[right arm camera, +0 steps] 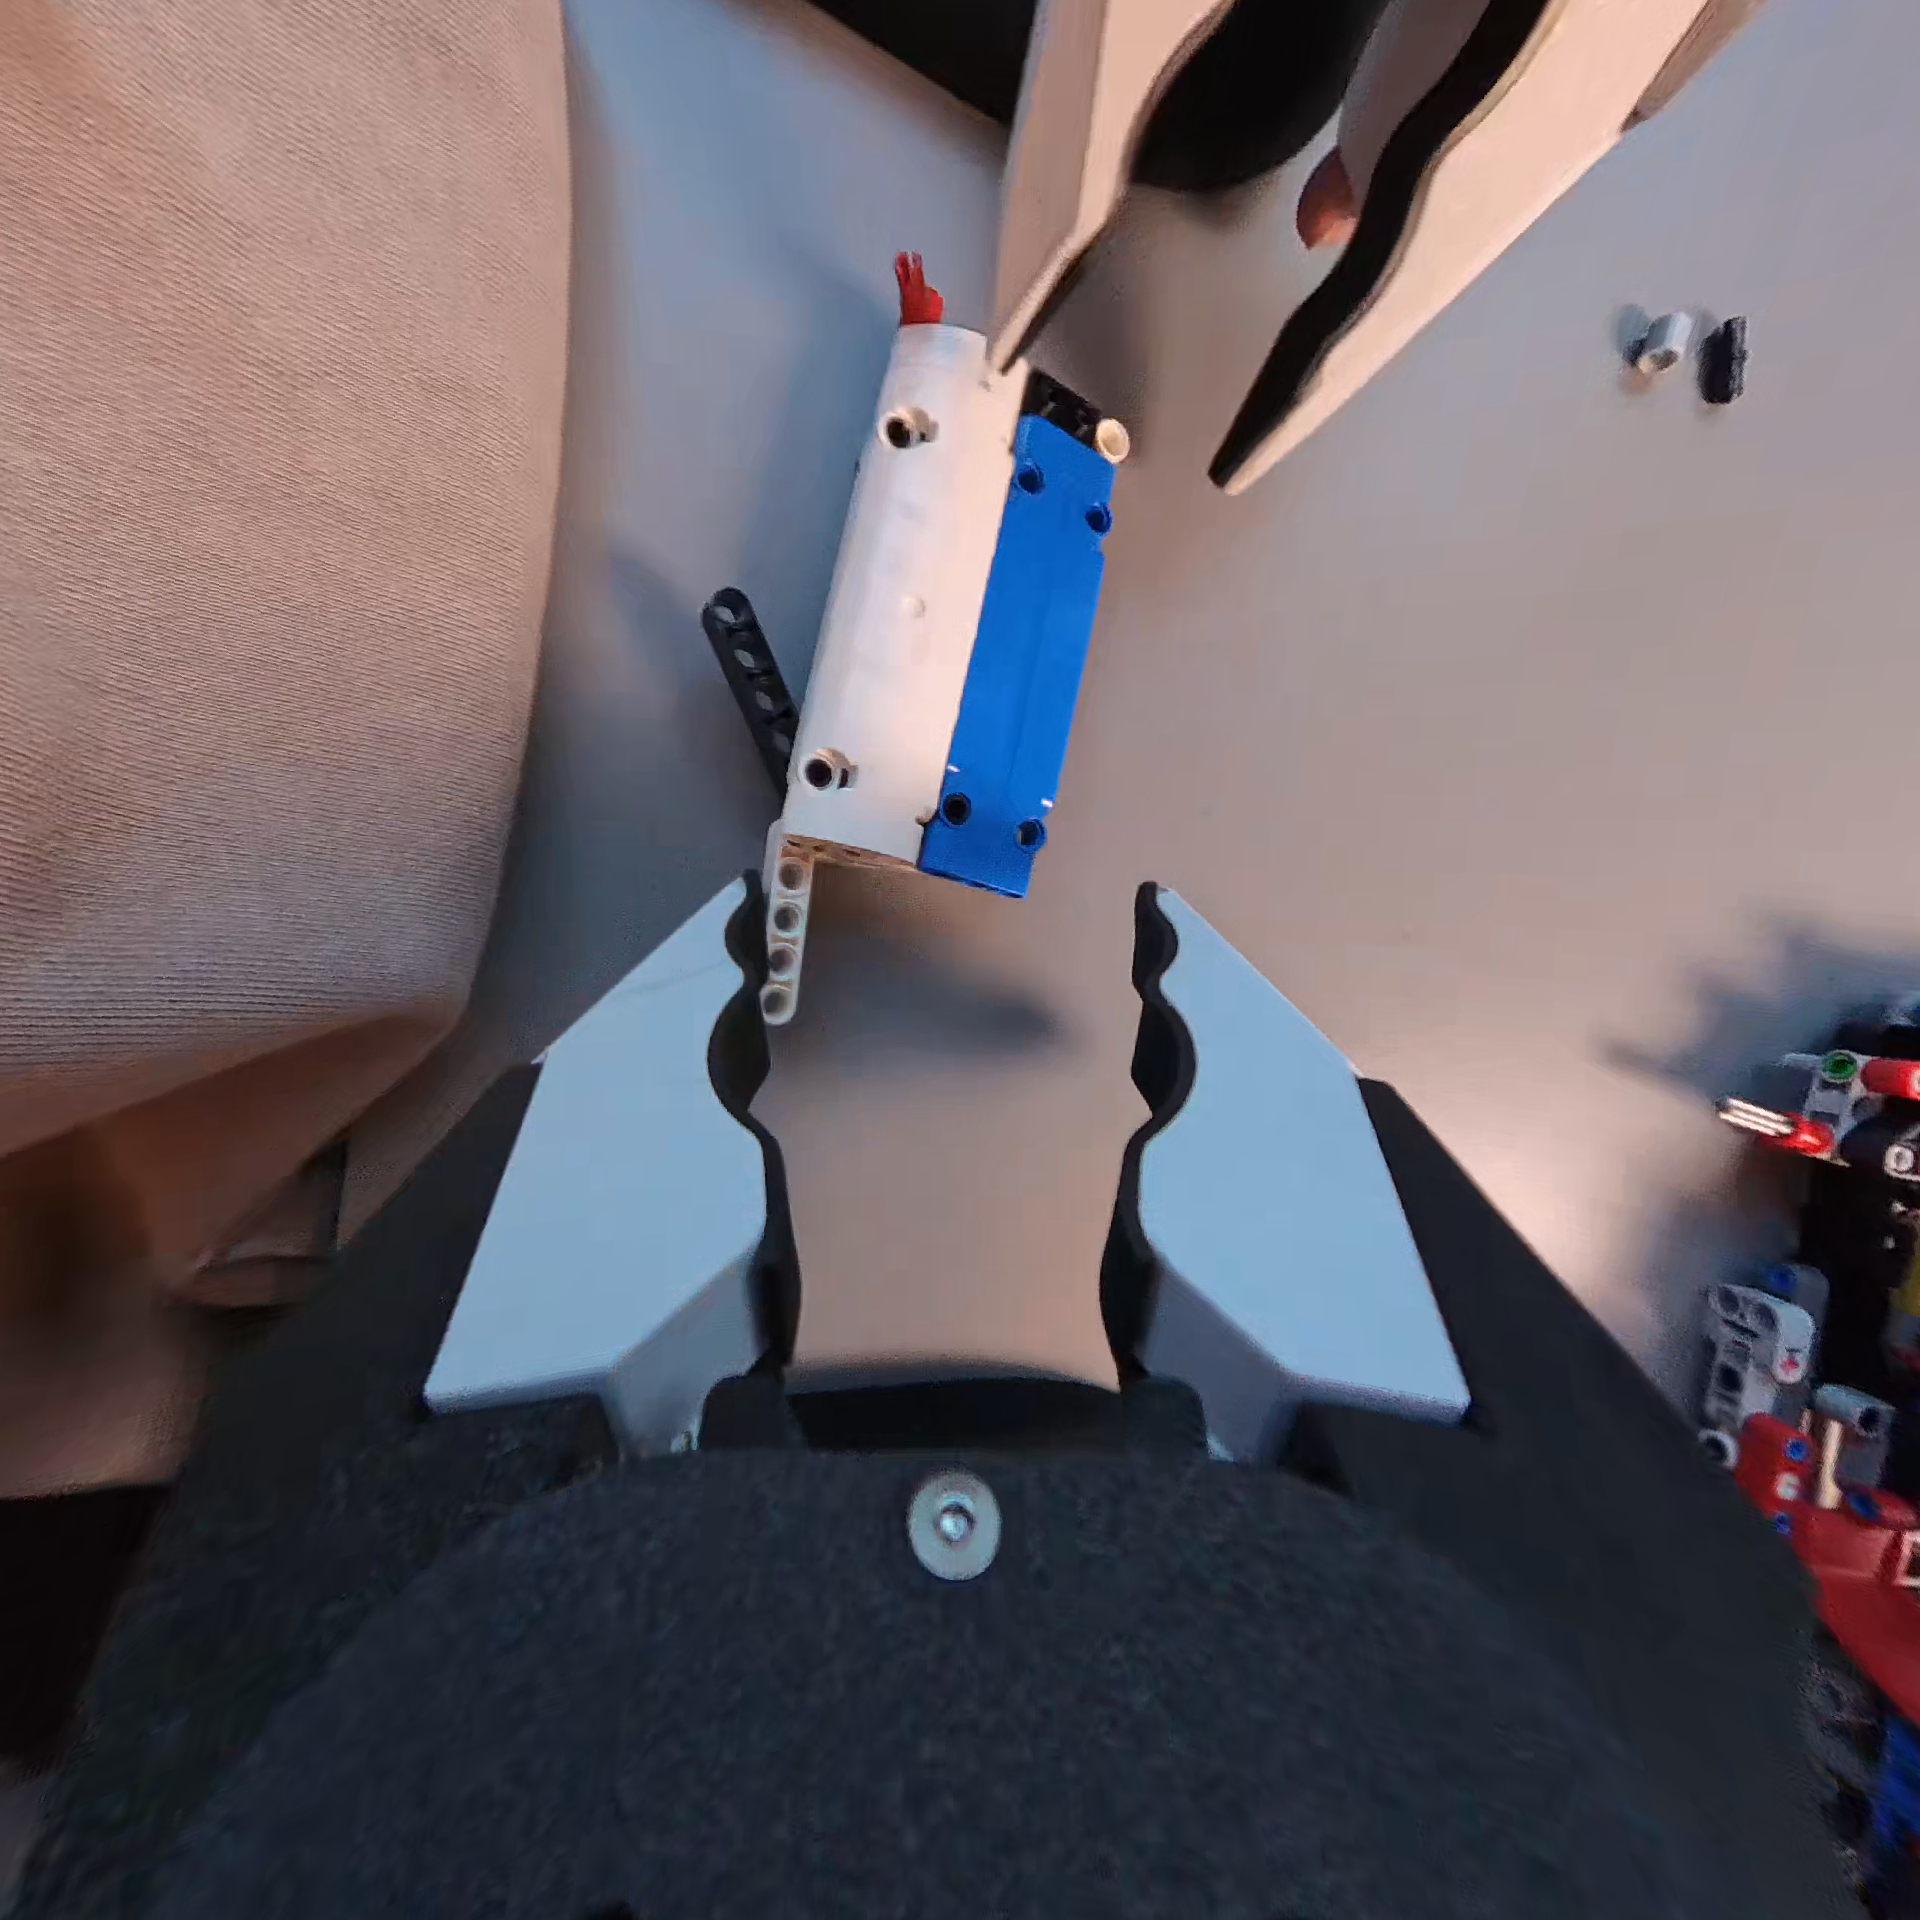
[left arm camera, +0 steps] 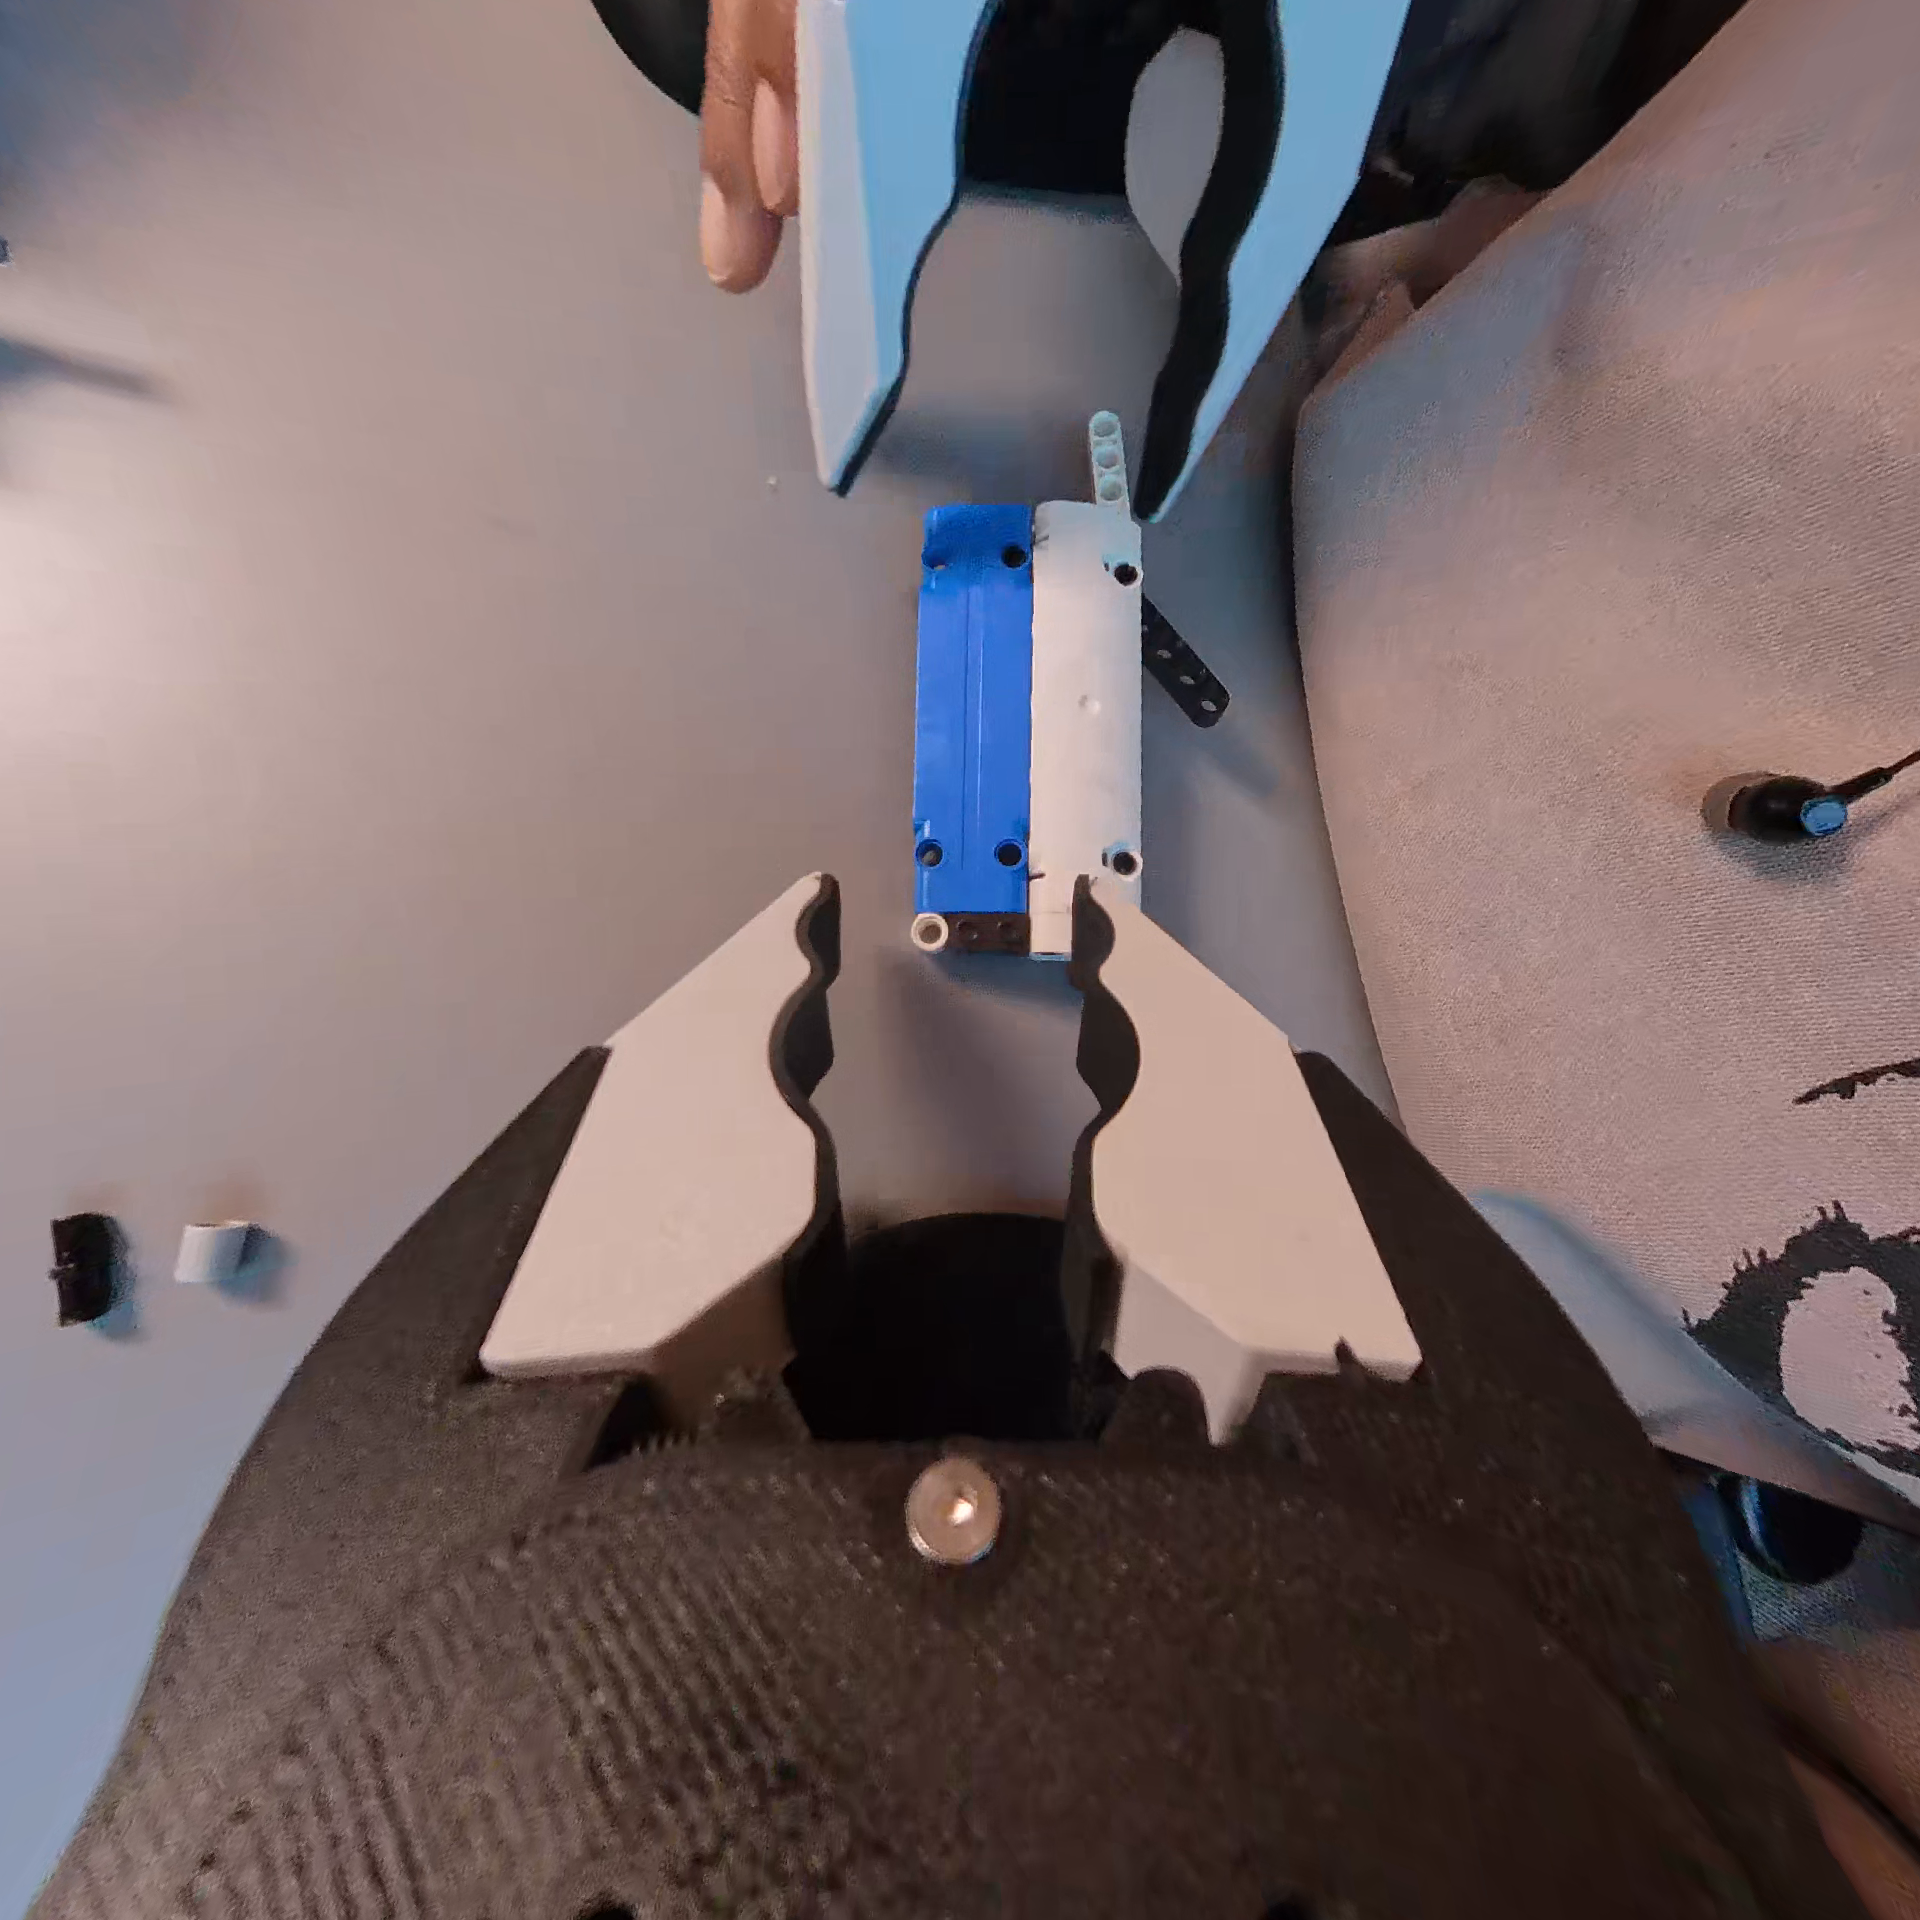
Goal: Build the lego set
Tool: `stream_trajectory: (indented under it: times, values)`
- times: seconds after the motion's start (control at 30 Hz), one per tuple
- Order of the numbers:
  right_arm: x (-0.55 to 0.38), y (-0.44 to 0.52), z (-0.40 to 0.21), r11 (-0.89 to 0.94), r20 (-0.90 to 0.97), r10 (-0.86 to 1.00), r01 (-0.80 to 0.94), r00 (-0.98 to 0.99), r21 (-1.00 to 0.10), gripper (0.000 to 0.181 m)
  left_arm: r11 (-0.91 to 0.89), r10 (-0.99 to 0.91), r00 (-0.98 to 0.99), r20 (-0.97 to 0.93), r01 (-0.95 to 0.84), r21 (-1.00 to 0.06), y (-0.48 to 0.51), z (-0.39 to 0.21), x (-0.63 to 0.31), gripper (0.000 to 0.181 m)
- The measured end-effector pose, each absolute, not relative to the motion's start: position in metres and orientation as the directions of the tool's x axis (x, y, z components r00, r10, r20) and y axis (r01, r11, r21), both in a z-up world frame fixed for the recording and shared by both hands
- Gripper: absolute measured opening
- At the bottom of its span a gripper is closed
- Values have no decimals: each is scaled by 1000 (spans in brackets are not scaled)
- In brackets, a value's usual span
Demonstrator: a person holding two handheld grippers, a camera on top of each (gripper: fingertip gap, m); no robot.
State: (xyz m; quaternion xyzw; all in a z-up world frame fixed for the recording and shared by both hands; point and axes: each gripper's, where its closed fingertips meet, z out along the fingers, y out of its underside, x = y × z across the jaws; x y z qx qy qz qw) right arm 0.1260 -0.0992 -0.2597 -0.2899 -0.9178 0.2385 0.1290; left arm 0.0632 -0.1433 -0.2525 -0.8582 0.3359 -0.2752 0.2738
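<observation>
- Nearest the lens, the left gripper [left arm camera: 954,914] is seen with its jaws parted and nothing clamped; one fingertip touches or just overlaps the near end of the lego assembly [left arm camera: 1023,727].
- At the far end, the right gripper [left arm camera: 992,499] is likewise held apart and empty, with 1 fingertip just beside the light grey holed beam [left arm camera: 1109,457].
- On the pale table [left arm camera: 416,727], the assembly is laid flat between the 2 grippers: a blue panel [left arm camera: 974,707] joined along its length to a white panel [left arm camera: 1086,707], with a black beam [left arm camera: 1179,665] angled out beneath.
- A small red piece [right arm camera: 916,293] projects from one end in the right wrist view.
- 2 loose pieces, 1 grey bush [left arm camera: 216,1250] and 1 black connector [left arm camera: 85,1268], are lying well apart from it.
- More parts [right arm camera: 1829,1299] are grouped at the table edge.
- The assembly is judged light, rigid and smooth-sided, so slipping is likely; the protruding beams may pivot or detach.
- A hold across the 2 long sides of the joined panels is advised, not on the beams.
</observation>
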Motion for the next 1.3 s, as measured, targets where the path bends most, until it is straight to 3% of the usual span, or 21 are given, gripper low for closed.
stream_trajectory:
  times: [0.03,0.3,0.43,0.57,0.73,0.87,1.0,1.17,1.3]
  values:
    - [122,-94,-260,723,90,588,474,-804,-502,65,-629,-726,622,293,-428,-649,-144,-253,63,42]
    - [45,-47,-260,749,171,606,484,-777,-453,46,-615,-748,581,321,-426,-663,-152,-250,73,38]
    - [-7,-24,-251,683,336,717,519,-610,-514,42,-574,-776,552,304,-418,-704,-149,-245,83,40]
    - [-6,-13,-229,537,296,833,554,-467,-636,41,-533,-750,621,226,-365,-763,-135,-228,63,39]
    - [47,-53,-228,360,39,887,635,-460,-684,55,-596,-634,752,181,-326,-734,-118,-239,14,50]
    - [73,-82,-249,364,6,881,671,-473,-646,58,-619,-640,739,212,-332,-711,-111,-256,26,53]
    - [76,-96,-238,273,-45,904,653,-426,-706,64,-647,-597,779,193,-324,-691,-101,-263,35,55]
    - [71,-91,-242,299,100,939,640,-329,-708,86,-729,-384,891,242,-132,-671,-87,-264,21,48]
    - [59,-100,-249,266,127,958,629,-257,-730,88,-739,-263,932,249,-29,-673,-87,-263,13,47]
